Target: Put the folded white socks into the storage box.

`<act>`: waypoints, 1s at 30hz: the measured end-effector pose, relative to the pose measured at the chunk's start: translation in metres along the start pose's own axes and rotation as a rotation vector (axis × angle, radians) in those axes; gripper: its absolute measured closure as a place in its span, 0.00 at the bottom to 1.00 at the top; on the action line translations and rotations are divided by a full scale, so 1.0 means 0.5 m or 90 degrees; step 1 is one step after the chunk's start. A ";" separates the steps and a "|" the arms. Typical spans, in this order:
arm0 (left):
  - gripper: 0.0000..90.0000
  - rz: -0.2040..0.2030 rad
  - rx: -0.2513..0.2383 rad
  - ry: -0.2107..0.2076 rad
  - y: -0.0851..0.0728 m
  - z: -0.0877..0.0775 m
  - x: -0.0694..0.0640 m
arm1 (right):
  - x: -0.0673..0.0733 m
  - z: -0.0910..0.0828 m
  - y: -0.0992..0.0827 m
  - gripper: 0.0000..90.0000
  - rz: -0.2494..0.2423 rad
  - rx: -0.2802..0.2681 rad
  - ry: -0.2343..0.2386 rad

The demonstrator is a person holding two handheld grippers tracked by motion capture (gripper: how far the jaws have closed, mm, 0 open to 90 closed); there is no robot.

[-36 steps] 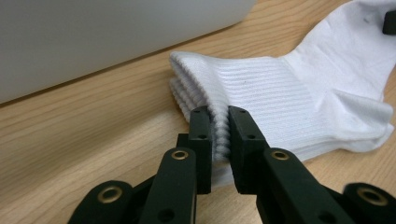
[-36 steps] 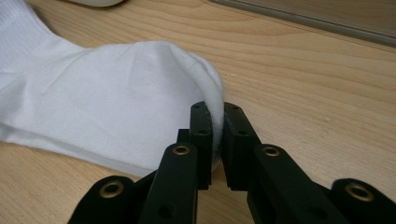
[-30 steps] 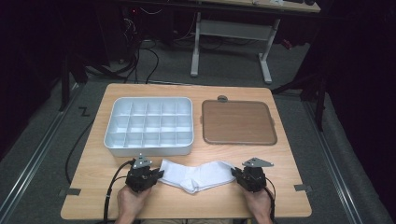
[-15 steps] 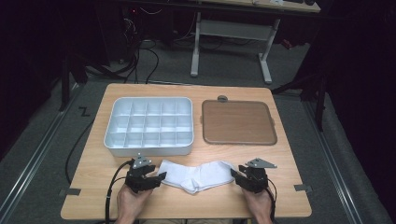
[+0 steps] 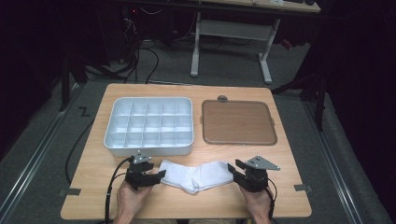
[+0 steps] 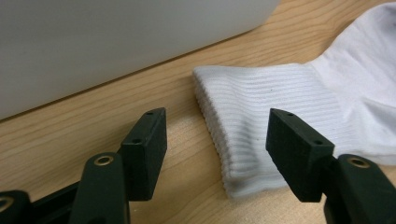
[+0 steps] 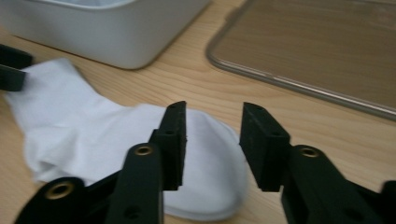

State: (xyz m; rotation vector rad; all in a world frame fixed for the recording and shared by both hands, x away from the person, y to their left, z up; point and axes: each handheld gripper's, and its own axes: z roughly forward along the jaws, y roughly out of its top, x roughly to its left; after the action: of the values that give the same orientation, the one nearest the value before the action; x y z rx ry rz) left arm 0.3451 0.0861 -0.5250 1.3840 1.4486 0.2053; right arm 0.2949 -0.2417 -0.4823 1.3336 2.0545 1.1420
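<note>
One white sock (image 5: 196, 175) lies flat on the wooden table (image 5: 280, 186), near the front edge, between the two hands. Its long axis runs from left to right across the table, with a small bend in the middle. The ribbed cuff (image 6: 261, 116) points to the left gripper (image 5: 150, 176), and the rounded toe (image 7: 210, 186) points to the right gripper (image 5: 237, 170).

The left gripper has just been opening its jaws. They now stand wide apart, one on each side of the cuff corner, and the pads do not press the cloth, so the sock is released on this side. The right gripper opened its jaws and has just been closing them a little again; they are parted above the toe and hold nothing.

Both grippers are about equally near to the sock, each at its own end. I think any next move must go along this long axis: the left one reaches to its right for the cuff, the right one reaches to its left for the toe.

Behind the sock stands a white tray (image 5: 149, 147) with many empty compartments, just beyond the cuff. To the right of it lies a brown lid (image 5: 238, 122), flat on the table.
</note>
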 end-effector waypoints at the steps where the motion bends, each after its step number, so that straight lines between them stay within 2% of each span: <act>1: 0.43 0.000 0.000 0.000 0.000 0.000 0.000 | 0.000 0.000 0.000 0.74 0.000 0.000 0.000; 2: 0.43 0.001 0.001 0.006 0.000 0.000 0.002 | 0.023 0.009 0.008 0.79 -0.017 -0.007 0.027; 4: 0.43 0.006 0.001 0.014 0.001 0.001 0.005 | 0.031 0.014 0.011 0.81 -0.022 -0.008 0.036; 5: 0.41 0.009 -0.006 0.018 0.000 0.002 0.009 | 0.054 0.033 0.016 0.83 -0.039 0.008 0.065; 8: 0.40 0.011 -0.003 0.020 -0.004 0.004 0.010 | 0.085 0.063 0.018 0.85 -0.063 0.037 0.093; 9: 0.40 0.011 -0.003 0.020 -0.004 0.004 0.010 | 0.085 0.063 0.018 0.85 -0.063 0.037 0.093; 10: 0.39 0.016 0.000 0.021 -0.006 0.004 0.009 | 0.110 0.082 0.015 0.86 -0.079 0.051 0.116; 14: 0.39 0.017 0.002 0.028 -0.008 0.005 0.003 | 0.142 0.105 0.009 0.86 -0.094 0.064 0.147; 15: 0.39 0.017 0.002 0.028 -0.008 0.005 0.003 | 0.142 0.105 0.009 0.86 -0.094 0.064 0.147; 16: 0.39 0.015 -0.001 0.029 -0.008 0.003 0.000 | 0.152 0.118 0.004 0.86 -0.105 0.079 0.157; 19: 0.37 0.010 0.002 0.026 -0.010 0.004 -0.004 | 0.161 0.128 -0.002 0.86 -0.121 0.096 0.151; 20: 0.37 0.007 0.011 0.025 -0.012 0.007 -0.006 | 0.163 0.129 -0.003 0.86 -0.122 0.101 0.150; 25: 0.42 0.028 0.020 0.028 -0.019 0.010 -0.014 | 0.163 0.138 -0.016 0.85 -0.124 0.114 0.141; 30: 0.56 0.061 0.018 0.023 -0.033 0.009 -0.027 | 0.166 0.144 -0.026 0.82 -0.142 0.116 0.133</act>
State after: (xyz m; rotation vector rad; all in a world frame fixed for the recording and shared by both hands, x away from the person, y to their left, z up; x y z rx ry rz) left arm 0.3350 0.0676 -0.5315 1.4811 1.4197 0.2733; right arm 0.3029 -0.1411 -0.5275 1.0658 2.4386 1.0537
